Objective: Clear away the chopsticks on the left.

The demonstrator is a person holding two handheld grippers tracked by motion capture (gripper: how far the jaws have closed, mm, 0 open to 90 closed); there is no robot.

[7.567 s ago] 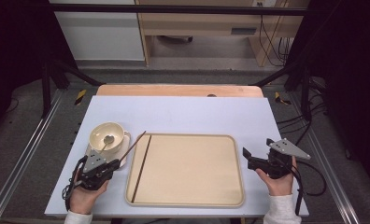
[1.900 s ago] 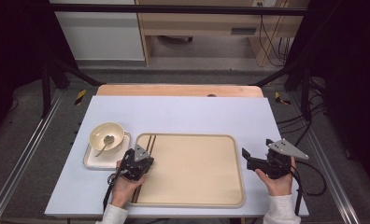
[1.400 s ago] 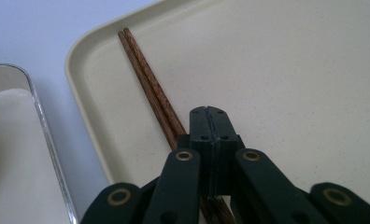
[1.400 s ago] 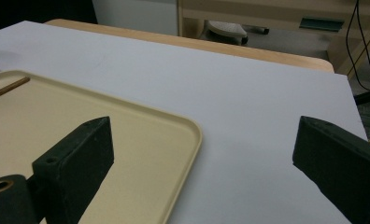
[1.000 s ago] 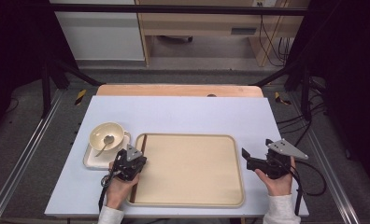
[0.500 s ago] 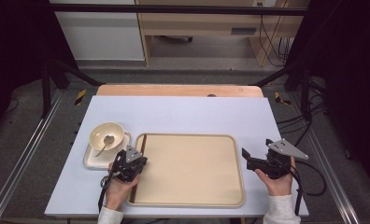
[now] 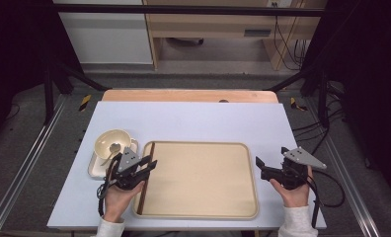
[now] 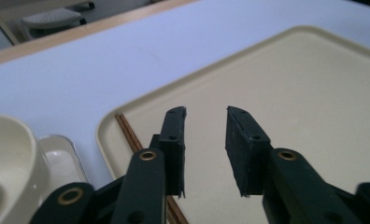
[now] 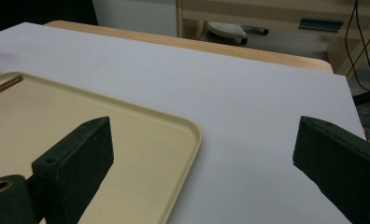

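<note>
Nearest the person: left gripper (image 7: 150, 162) over the left margin of the tray (image 7: 255, 180), jaws part-way apart and just been opening, nothing between the pads (image 8: 241, 140), bare tray floor behind the gap. Right gripper (image 7: 271, 158) off the tray's right rim, above the table (image 7: 193, 116), jaws wide apart and empty; same in its own view (image 9: 204, 123), with the tray corner (image 9: 192, 128) under the near jaw. Directly under and beside the left jaws: pair of dark wooden chopsticks (image 7: 142, 197), flat on the tray floor, tight along the left rim, running near to far, sticks side by side and touching or nearly so (image 8: 129, 133). Handling, as a judgement: very light, stiff, thin, smooth-finished, so likely to roll or scissor apart under a pinch; not fragile. Lying this close to the raised rim leaves little room for a jaw on the outer side. Best to grip across both sticks near mid-length, pads square to them, to keep the pair together and level; an end grip likely lets the far tips droop and cross. Farther left, off the tray: cream bowl (image 7: 110, 140) with a spoon (image 7: 115, 147) inside, sitting on a small rectangular dish (image 7: 93, 167), just beside the rim. Worth keeping the left gripper's elbow-side cable away from it.
</note>
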